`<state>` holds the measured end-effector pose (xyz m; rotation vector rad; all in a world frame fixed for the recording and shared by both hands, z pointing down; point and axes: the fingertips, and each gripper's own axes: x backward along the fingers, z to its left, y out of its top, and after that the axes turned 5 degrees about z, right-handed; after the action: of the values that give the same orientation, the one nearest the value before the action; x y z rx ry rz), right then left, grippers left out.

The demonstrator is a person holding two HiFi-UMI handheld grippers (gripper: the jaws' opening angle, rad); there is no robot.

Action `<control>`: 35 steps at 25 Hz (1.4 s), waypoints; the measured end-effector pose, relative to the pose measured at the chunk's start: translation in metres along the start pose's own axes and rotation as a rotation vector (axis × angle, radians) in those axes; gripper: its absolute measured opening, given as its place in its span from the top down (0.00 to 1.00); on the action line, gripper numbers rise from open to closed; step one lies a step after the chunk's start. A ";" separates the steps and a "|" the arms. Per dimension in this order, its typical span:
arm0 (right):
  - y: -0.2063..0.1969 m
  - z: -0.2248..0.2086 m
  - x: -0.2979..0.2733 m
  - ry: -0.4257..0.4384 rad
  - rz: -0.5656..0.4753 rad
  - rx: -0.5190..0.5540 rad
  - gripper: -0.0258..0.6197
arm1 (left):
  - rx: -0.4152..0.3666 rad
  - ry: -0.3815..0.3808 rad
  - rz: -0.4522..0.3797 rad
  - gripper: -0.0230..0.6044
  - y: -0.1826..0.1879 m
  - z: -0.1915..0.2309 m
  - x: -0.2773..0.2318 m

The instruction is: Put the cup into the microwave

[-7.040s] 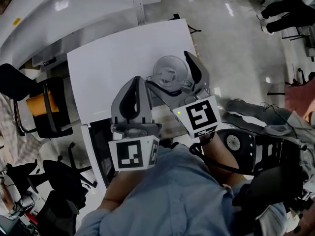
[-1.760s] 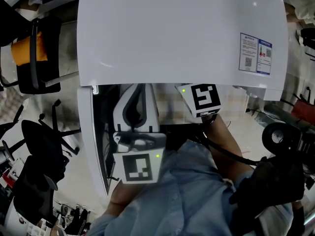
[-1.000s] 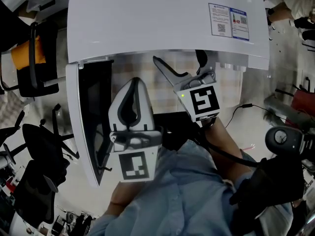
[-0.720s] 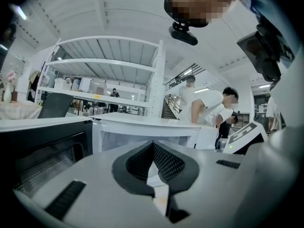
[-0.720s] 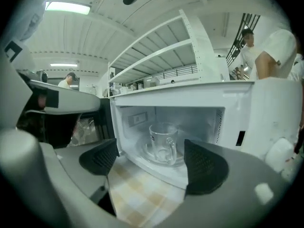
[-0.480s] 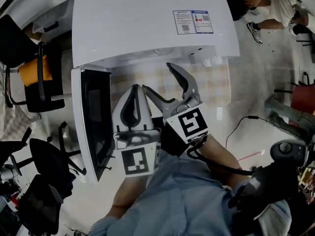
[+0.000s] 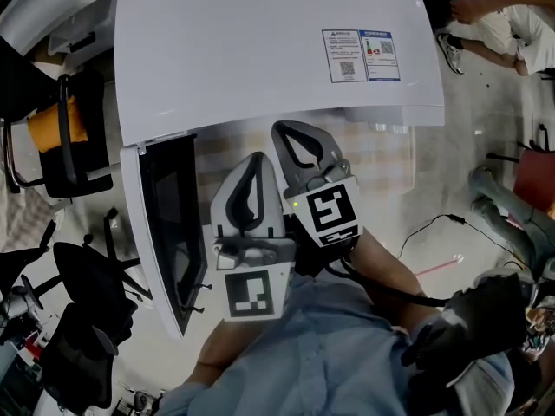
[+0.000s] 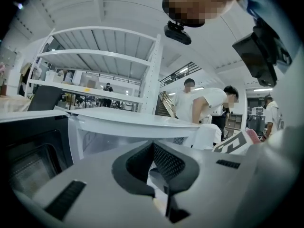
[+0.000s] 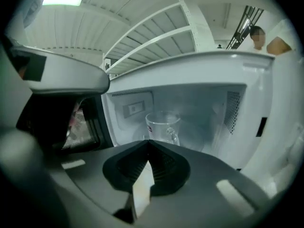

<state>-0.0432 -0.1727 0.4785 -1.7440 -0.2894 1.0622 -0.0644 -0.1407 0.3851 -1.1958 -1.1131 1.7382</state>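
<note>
While the cup stands upright inside the microwave, its door open at left, we note the right gripper has just clenched its fingers on nothing near the opening; the left gripper is likewise clenched, empty.

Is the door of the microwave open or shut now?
Open. The door stands swung out at the left of the microwave, and the right gripper view looks straight inside, where the cup stands.
</note>
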 end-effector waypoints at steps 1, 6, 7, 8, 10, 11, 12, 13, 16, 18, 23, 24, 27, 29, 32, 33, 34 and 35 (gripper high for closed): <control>-0.003 -0.001 -0.007 0.002 0.014 -0.006 0.96 | 0.004 -0.007 0.012 0.95 -0.003 0.001 -0.004; -0.013 -0.008 -0.040 0.012 0.063 -0.024 0.96 | 0.017 -0.011 0.058 0.95 -0.012 0.014 -0.022; -0.014 -0.010 -0.045 0.010 0.068 -0.026 0.96 | 0.019 -0.007 0.063 0.95 -0.013 0.018 -0.026; -0.014 -0.011 -0.049 0.007 0.073 -0.028 0.96 | 0.020 -0.001 0.067 0.95 -0.013 0.023 -0.029; -0.013 -0.013 -0.056 0.006 0.083 -0.033 0.96 | 0.027 0.010 0.069 0.95 -0.013 0.032 -0.034; -0.013 -0.014 -0.059 0.005 0.087 -0.034 0.96 | 0.032 0.014 0.071 0.95 -0.013 0.035 -0.036; -0.012 -0.015 -0.061 0.004 0.090 -0.034 0.96 | 0.037 0.017 0.073 0.95 -0.013 0.037 -0.038; -0.011 -0.016 -0.064 0.002 0.092 -0.034 0.96 | 0.039 0.017 0.075 0.95 -0.012 0.039 -0.040; -0.007 -0.021 -0.070 -0.005 0.093 -0.033 0.96 | 0.042 0.013 0.081 0.95 -0.013 0.042 -0.044; -0.005 -0.022 -0.073 -0.006 0.093 -0.032 0.96 | 0.041 0.012 0.082 0.95 -0.013 0.044 -0.045; -0.004 -0.021 -0.073 0.009 0.092 -0.038 0.95 | 0.037 0.016 0.069 0.95 -0.008 0.047 -0.044; -0.004 -0.019 -0.072 0.017 0.094 -0.038 0.95 | 0.037 0.018 0.069 0.95 -0.008 0.046 -0.042; -0.009 -0.011 -0.062 0.036 0.107 -0.035 0.95 | 0.035 0.021 0.067 0.95 -0.007 0.042 -0.033; -0.010 -0.003 -0.050 0.049 0.109 -0.039 0.95 | 0.030 0.020 0.062 0.95 -0.005 0.035 -0.024; -0.007 0.009 -0.027 0.060 0.089 -0.040 0.95 | 0.020 0.014 0.040 0.95 0.002 0.022 -0.009; -0.004 0.013 -0.018 0.063 0.079 -0.042 0.95 | 0.014 0.011 0.029 0.95 0.005 0.017 -0.003; -0.002 0.016 -0.008 0.066 0.069 -0.049 0.95 | 0.007 0.009 0.017 0.95 0.009 0.013 0.003; 0.002 0.019 0.002 0.069 0.059 -0.056 0.95 | -0.001 0.007 0.004 0.95 0.013 0.008 0.009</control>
<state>-0.0573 -0.1596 0.4743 -1.8457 -0.2274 1.0425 -0.0761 -0.1388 0.3711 -1.2047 -1.1080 1.7358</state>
